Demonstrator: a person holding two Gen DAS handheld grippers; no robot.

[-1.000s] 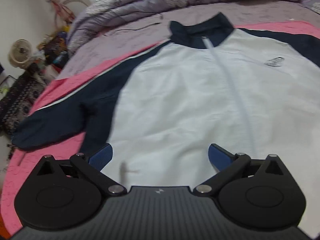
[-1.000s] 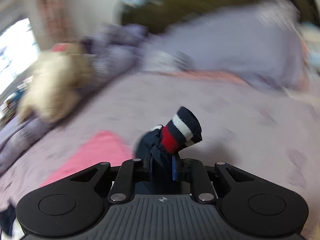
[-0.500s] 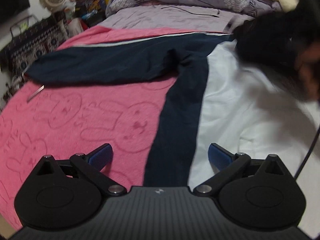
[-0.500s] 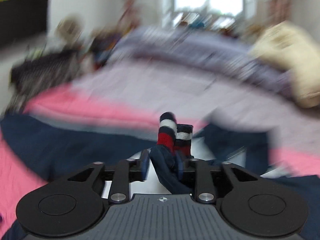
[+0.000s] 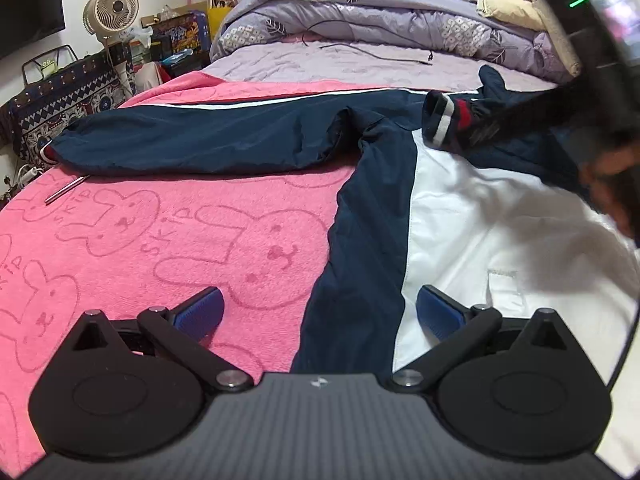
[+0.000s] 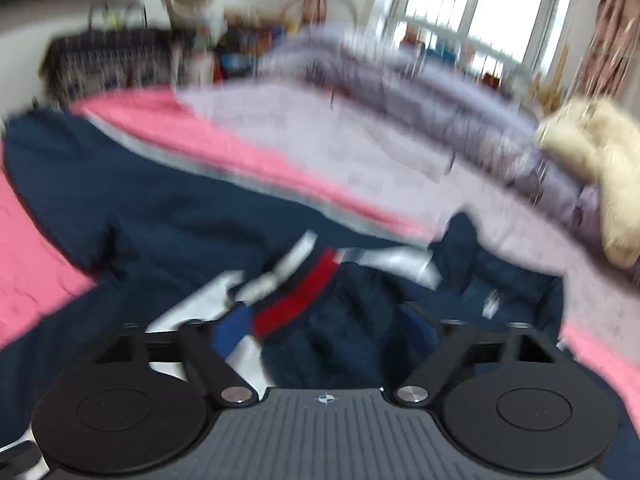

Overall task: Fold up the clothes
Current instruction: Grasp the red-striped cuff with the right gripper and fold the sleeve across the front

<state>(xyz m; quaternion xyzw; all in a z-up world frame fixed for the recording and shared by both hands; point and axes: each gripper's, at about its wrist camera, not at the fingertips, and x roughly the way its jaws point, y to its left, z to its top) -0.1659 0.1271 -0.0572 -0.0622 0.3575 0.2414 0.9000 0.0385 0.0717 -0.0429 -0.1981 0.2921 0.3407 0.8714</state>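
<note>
One navy and white jacket (image 5: 460, 208) lies on one pink blanket (image 5: 160, 240), with the left tongs (image 5: 318, 312) spread wide and the right tongs (image 6: 320, 320) opening off one striped cuff (image 5: 444, 124).

The jacket (image 5: 460, 216) lay on a blanket (image 5: 168, 240) on the bed (image 5: 360, 68), one sleeve (image 5: 208, 136) stretching to the frame's left, a cuff (image 5: 444, 124) folded onto its chest. A fan (image 5: 112, 12) stood upper left.
</note>
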